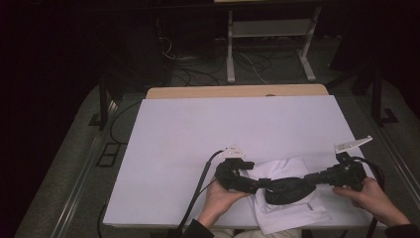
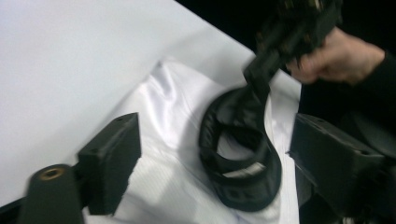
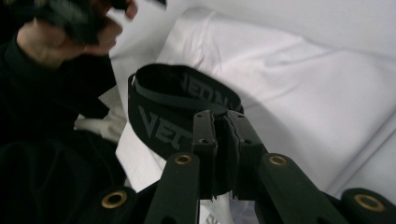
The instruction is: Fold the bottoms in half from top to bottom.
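On the white tabletop a folded white garment lies near the person's edge, and a black elastic band with grey letters rests on top of it. The band forms a loop, lying partly on its side, so that the white cloth shows through its opening in the left gripper view.

The right gripper has its two fingers pressed together on the near edge of the black elastic band; the strap is pinched between the pads, and the rest of the loop stands out in front of them over the white garment. In the high view the right gripper comes in from the right side, low over the cloth, with the right hand behind it.

The left gripper has its fingers wide apart. Nothing is between them that they press on: the black elastic band lies in the gap farther ahead, on the white garment, and the pads do not touch it. In the high view the left gripper is just beside the left end of the band, held by the left hand at the near edge of the tabletop.

The picture from the left gripper is a little blurred.
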A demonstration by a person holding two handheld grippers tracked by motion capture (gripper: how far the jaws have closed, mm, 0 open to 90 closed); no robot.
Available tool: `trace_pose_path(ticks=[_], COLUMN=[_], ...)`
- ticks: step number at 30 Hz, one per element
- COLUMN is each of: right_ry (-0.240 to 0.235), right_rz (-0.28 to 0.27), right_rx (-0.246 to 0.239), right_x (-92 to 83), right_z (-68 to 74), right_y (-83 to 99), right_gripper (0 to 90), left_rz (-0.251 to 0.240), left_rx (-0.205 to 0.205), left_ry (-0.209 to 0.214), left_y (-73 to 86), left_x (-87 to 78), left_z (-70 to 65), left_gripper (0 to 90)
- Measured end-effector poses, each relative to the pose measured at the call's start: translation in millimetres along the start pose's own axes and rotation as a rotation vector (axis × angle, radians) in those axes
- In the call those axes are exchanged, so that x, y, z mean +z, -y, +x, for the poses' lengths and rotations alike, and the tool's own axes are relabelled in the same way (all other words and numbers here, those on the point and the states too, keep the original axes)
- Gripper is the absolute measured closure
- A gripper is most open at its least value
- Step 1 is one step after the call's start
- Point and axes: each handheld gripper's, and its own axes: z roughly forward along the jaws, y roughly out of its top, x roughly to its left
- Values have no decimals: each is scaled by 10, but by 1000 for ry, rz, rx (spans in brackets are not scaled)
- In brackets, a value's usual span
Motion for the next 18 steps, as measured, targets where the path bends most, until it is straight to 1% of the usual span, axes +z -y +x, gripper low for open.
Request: trace_pose_path(ticks=[3, 5, 7, 9, 15, 17, 18], right_ry=[-20, -26, -32, -28, -8, 11, 24], right_rz=[33, 57, 76, 95, 136, 163, 171], right_rx=[-24, -39, -46, -63, -78, -76, -75], right_x=[-13, -26, -43, -57, -73, -68, -67], right_z=[39, 65, 85, 99, 129, 141, 146], right_y=[69, 119, 169, 218, 310, 329, 337], right_gripper=[807, 807, 806, 804, 796, 762, 717], left_rz=[-28, -36, -38, -34, -31, -30, -32], left_rx=[-22, -35, -37, -38, -38, -38, -37], left_ry=[-5, -3, -11, -12, -14, -15, -15], left_y=[-23, -30, -32, -29, -27, -27, -28], left_x=[-25, -30, -27, -15, 4, 3, -2], left_z=[65, 92, 102, 108, 119, 123, 126], left_gripper=[122, 119, 119, 119, 119, 119, 119])
